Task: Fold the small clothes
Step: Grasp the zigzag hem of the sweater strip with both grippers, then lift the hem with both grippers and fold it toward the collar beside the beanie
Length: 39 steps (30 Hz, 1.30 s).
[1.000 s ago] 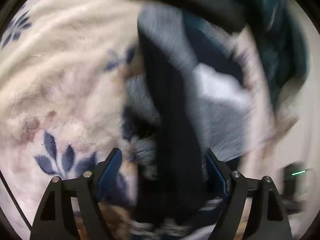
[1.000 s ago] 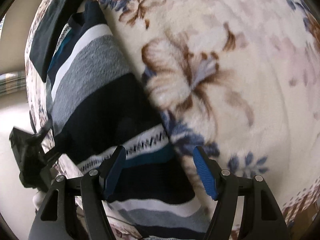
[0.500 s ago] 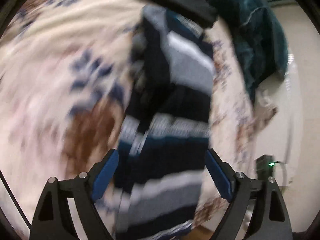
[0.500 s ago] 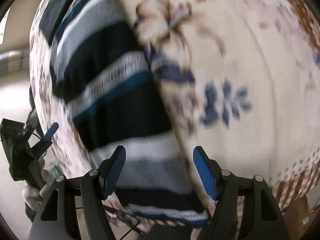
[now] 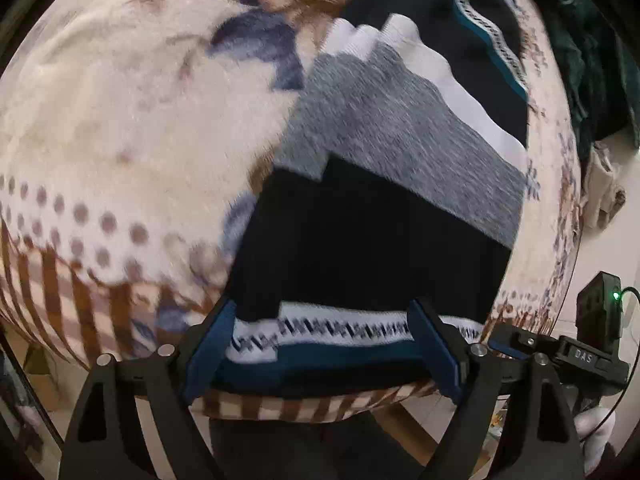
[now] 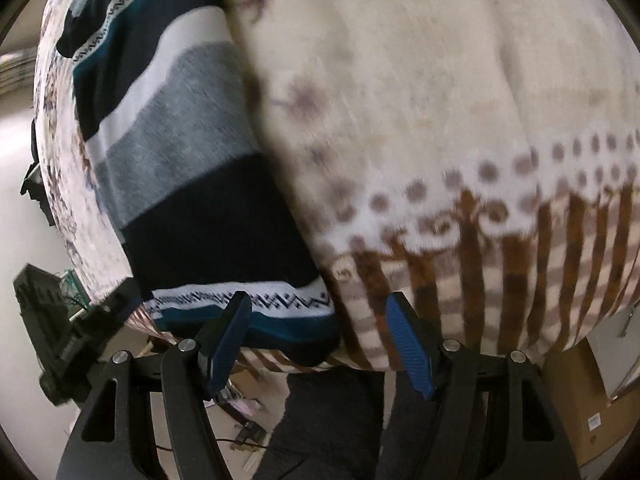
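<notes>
Striped garment [image 5: 384, 208]: a small knitted piece banded in navy, grey, white and teal, with a zigzag-patterned white stripe near its lower hem. It is laid flat in a long narrow shape on the floral blanket [image 5: 132, 128], the hem lying at the blanket's near edge, where brown stripes and dots are printed.

Left tongs [image 5: 320, 344]: held apart, nothing clamped; the blue pads are seen on either side of the garment's hem, low over the edge.

Right tongs [image 6: 320, 340]: held apart, nothing clamped; positioned at the garment's right hem corner, the left pad before the zigzag stripe, the right pad before the blanket's brown stripes.

Dark teal cloth [image 5: 592, 52]: heaped beyond the blanket's far right edge.

Black device with green light [image 5: 600, 308]: seen to the right of the left tongs.
</notes>
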Tool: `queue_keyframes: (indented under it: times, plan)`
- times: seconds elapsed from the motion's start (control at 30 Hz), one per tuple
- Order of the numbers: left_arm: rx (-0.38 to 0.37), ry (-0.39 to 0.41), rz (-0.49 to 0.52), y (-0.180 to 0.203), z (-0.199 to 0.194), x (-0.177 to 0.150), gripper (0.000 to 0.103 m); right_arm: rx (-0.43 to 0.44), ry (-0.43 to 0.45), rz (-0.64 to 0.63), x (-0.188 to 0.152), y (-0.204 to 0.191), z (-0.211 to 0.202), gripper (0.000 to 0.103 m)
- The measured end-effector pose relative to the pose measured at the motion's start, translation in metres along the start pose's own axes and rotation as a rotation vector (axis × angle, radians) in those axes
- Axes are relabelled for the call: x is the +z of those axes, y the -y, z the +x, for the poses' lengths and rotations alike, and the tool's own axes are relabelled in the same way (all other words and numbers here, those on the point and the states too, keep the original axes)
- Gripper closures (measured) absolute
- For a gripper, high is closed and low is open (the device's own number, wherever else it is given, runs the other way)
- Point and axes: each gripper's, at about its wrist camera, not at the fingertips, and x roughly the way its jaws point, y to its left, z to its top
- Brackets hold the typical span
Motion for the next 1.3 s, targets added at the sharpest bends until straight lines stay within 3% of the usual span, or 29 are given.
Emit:
queue_keyframes:
  times: [0.07,0.17,0.23,0.3,0.37,0.47,0.6,0.73,0.8,0.87,0.9,0.93,0.97,1.0,1.03,1.2,1.3]
  plan:
    - [0.006,0.037,0.023,0.005,0.0,-0.007,0.028,0.005,0.016,-0.015,-0.006,-0.004,0.008,0.031]
    - [0.009,0.05,0.023,0.002,0.002,-0.011,0.052,0.008,0.013,-0.031,-0.013,-0.005,0.02,0.031]
    - [0.016,0.063,0.02,-0.004,-0.001,-0.013,0.089,0.015,-0.004,-0.037,-0.016,-0.006,0.032,0.031]
    - [0.006,0.085,0.019,-0.022,-0.007,-0.019,0.098,0.024,-0.015,-0.037,-0.016,-0.015,0.046,0.037]
    - [0.002,0.122,0.029,-0.025,-0.019,-0.022,0.098,0.035,-0.012,-0.039,-0.022,-0.017,0.053,0.091]
    - [-0.011,0.142,0.063,-0.023,-0.031,-0.03,0.098,0.015,0.043,-0.051,-0.037,-0.027,0.048,0.093]
    - [-0.049,0.133,0.035,-0.028,-0.034,-0.035,0.098,-0.051,0.109,-0.174,-0.065,-0.055,0.042,0.093]
    - [0.059,0.14,0.045,-0.04,-0.028,-0.03,0.098,-0.08,0.1,-0.213,-0.07,-0.065,0.048,0.094]
    - [0.04,0.114,0.041,-0.049,-0.023,-0.023,0.097,-0.081,0.079,-0.176,-0.063,-0.068,0.059,0.093]
    - [-0.042,0.098,0.003,-0.055,-0.022,-0.019,0.096,-0.039,0.034,-0.104,-0.053,-0.072,0.073,0.075]
    - [-0.07,0.099,0.002,-0.055,-0.022,-0.018,0.088,-0.022,0.019,-0.07,-0.048,-0.067,0.075,0.073]
    - [-0.092,0.102,0.015,-0.054,-0.021,-0.018,0.061,0.019,0.023,-0.05,-0.046,-0.063,0.074,0.065]
    - [-0.091,0.111,0.026,-0.054,-0.02,-0.018,0.045,0.062,0.042,-0.042,-0.044,-0.06,0.072,0.045]
    - [-0.074,0.124,0.039,-0.055,-0.018,-0.019,0.025,0.084,0.059,-0.045,-0.043,-0.059,0.072,0.034]
    - [-0.059,0.124,0.042,-0.057,-0.012,-0.021,0.024,0.108,0.066,-0.051,-0.042,-0.057,0.074,0.025]
    - [-0.082,0.071,-0.008,-0.069,0.019,-0.018,0.024,0.232,0.0,-0.042,-0.035,-0.057,0.103,0.025]
    - [-0.105,0.088,-0.038,-0.065,0.015,-0.017,0.025,0.324,0.025,-0.022,-0.028,-0.054,0.1,0.024]
